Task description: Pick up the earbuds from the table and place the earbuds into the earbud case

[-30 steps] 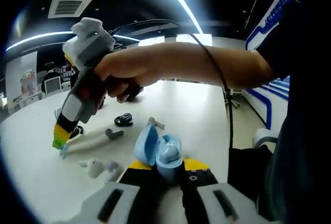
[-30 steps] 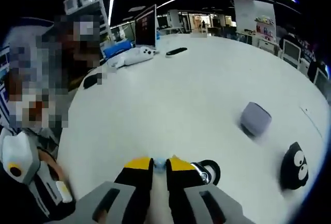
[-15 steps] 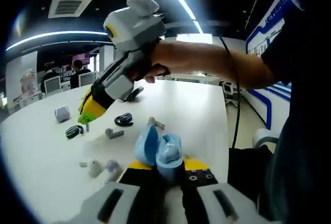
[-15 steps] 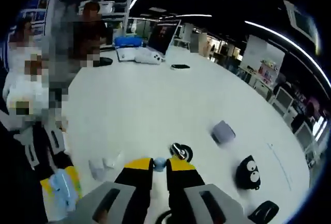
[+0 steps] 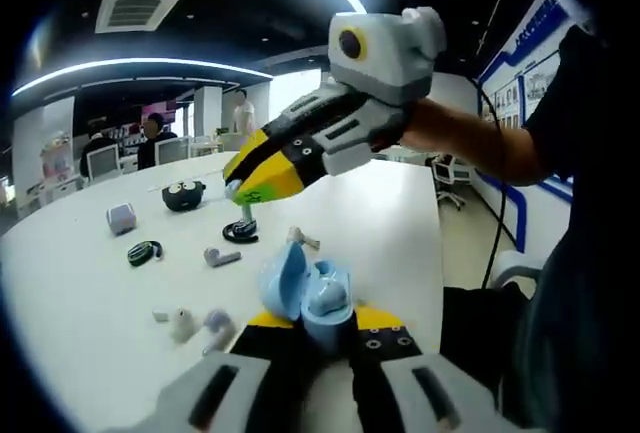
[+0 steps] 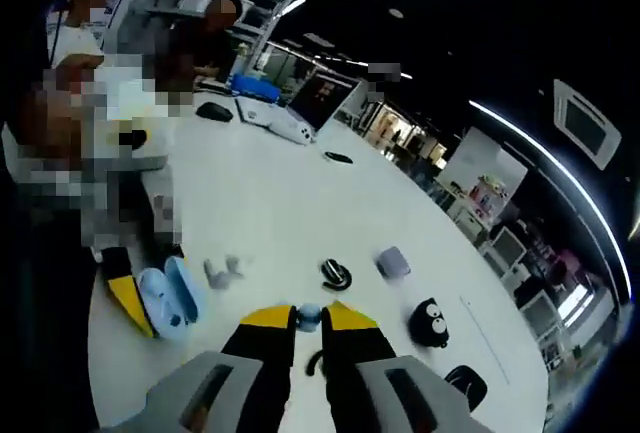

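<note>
My left gripper (image 5: 322, 319) is shut on the open light-blue earbud case (image 5: 308, 293), lid tipped left. My right gripper (image 6: 308, 317) is shut on a small blue earbud (image 6: 308, 314), held up in the air. In the left gripper view the right gripper (image 5: 240, 193) comes in from the upper right, above and left of the case, with the earbud (image 5: 246, 215) hanging from its tips. In the right gripper view the case (image 6: 170, 297) sits lower left. A pair of pale earbuds (image 5: 198, 325) and a grey earbud (image 5: 221, 256) lie on the white table (image 5: 80, 293).
Two black rings (image 5: 144, 252) (image 5: 239, 231), a lilac case (image 5: 121, 217) and a black plush with eyes (image 5: 183, 195) lie farther out. A laptop (image 6: 312, 105) stands at the table's far end. People sit and stand around the room.
My right gripper has lifted off the table with the blue earbud and swung up toward the case. The left gripper and case have stayed put.
</note>
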`<state>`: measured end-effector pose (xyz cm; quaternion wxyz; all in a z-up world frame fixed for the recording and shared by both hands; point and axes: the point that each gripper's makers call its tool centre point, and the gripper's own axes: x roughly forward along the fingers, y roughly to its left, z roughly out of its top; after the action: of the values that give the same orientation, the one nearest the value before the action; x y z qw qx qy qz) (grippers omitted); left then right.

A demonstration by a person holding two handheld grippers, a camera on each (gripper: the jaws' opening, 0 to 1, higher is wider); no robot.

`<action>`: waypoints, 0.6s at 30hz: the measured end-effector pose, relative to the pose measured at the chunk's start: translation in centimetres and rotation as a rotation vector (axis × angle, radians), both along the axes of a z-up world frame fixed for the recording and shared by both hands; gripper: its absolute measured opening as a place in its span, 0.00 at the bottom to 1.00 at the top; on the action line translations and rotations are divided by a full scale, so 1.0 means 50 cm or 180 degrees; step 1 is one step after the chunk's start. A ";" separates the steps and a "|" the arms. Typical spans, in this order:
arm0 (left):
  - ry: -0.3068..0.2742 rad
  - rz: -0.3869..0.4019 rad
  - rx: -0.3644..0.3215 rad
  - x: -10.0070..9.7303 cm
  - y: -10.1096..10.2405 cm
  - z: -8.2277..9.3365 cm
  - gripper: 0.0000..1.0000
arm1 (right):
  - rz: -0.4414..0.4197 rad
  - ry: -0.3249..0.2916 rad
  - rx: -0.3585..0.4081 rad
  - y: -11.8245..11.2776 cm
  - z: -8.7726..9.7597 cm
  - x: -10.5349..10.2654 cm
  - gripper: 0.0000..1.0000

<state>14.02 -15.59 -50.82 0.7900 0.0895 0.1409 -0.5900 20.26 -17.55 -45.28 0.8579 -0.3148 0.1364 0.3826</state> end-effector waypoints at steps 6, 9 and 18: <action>0.0003 0.0022 0.0007 0.003 -0.005 0.000 0.19 | -0.0026 -0.0237 0.0055 -0.006 0.015 -0.026 0.10; 0.0001 0.0030 0.0011 0.005 -0.008 0.000 0.19 | -0.0017 -0.0421 0.0006 -0.008 0.020 -0.036 0.10; 0.0000 0.0049 0.0023 0.007 -0.011 0.000 0.19 | 0.0051 -0.0657 -0.0044 0.010 0.023 -0.068 0.10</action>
<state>14.39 -16.14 -50.84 0.7942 0.0913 0.1437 -0.5833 16.86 -17.04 -44.16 0.8621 -0.3595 0.0474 0.3541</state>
